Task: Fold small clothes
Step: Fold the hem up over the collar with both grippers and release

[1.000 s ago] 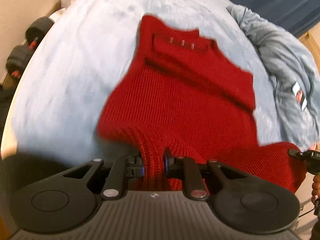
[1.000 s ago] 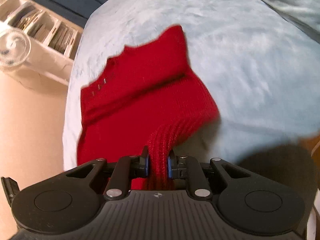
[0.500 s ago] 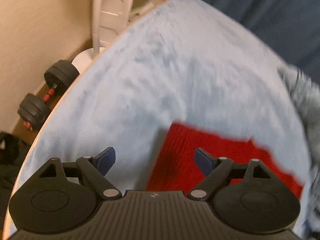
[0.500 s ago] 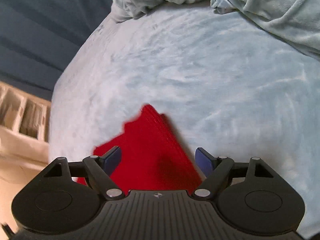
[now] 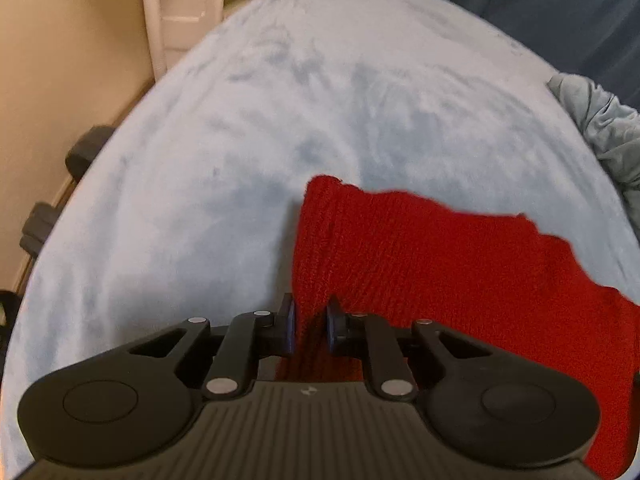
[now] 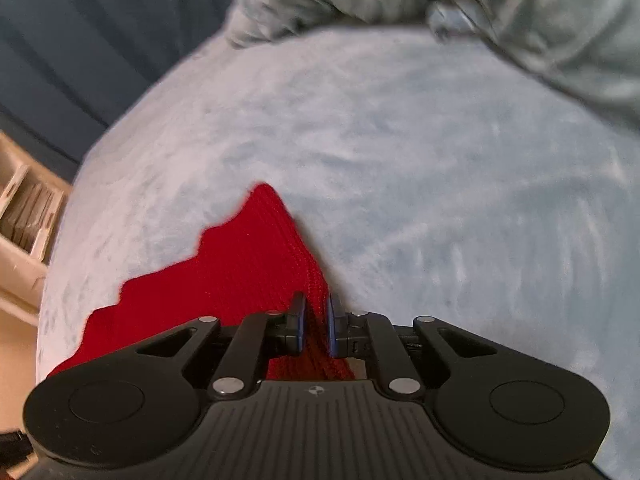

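A pale blue plush blanket (image 5: 248,168) covers the bed. On it lies a folded red knit sweater (image 5: 420,264), its long axis running between the two claws. The left claw (image 5: 310,326) and right claw (image 6: 316,326) have just closed, each pinching one end.

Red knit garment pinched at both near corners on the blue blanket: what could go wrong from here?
1. The left gripper and right gripper have just closed on thick ribbed bunches of the red knit garment; they may catch only some layers, undoing the fold when lifted.
2. The far edge looks stepped and uneven, so the next fold may come out skewed.
3. Dragging could ruck the plush blue blanket.
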A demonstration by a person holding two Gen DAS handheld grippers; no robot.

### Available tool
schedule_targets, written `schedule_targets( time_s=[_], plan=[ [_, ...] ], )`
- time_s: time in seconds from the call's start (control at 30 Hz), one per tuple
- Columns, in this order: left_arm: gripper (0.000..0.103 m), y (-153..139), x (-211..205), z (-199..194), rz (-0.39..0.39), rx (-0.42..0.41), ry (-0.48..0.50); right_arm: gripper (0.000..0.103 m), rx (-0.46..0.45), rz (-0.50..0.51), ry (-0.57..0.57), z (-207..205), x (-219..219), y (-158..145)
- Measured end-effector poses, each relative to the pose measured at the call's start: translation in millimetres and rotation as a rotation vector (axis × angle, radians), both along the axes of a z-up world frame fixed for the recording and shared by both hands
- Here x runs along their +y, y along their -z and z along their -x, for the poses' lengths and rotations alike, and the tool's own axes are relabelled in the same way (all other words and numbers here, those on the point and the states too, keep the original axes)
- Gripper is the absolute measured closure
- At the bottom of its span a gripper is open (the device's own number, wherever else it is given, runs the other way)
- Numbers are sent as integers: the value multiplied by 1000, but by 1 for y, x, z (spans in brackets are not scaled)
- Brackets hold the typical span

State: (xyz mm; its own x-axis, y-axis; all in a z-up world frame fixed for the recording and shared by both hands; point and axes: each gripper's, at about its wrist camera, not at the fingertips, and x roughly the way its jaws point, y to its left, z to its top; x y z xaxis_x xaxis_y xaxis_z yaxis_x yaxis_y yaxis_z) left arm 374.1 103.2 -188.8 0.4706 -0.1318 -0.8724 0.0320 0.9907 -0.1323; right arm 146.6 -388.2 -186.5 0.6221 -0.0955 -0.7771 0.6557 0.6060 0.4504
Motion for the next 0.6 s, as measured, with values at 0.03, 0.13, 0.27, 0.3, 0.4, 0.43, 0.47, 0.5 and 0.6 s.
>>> schedule_targets(
  time_s=[0.03,0.13,0.27,0.3,0.4,0.43,0.47,0.5,0.6],
  plan=[
    [69,1,0,1,-20,1,-11,75,45,-28,13,-2,-3,10],
    [24,-14,-2,11,-32,-5,2,41,130,5,82,0,-2,0],
    [7,-51,-1,54,-16,-51,43,38,131,247,3,31,28,-55],
    [4,-58,-2,70,-27,-65,52,34,112,296,-17,44,40,-68],
    [0,-77,-4,132,-84,-119,52,30,10,355,-94,94,82,-111],
    [0,-80,-6,148,-106,-122,60,28,-30,365,-131,111,99,-124],
    [0,-84,-9,168,-127,-124,73,28,-57,391,-163,126,116,-135],
    [0,-85,-10,187,-139,-125,74,28,-63,434,-188,140,134,-143],
    [0,-88,-14,240,-143,-89,92,27,-105,514,-228,170,176,-159]
  ],
)
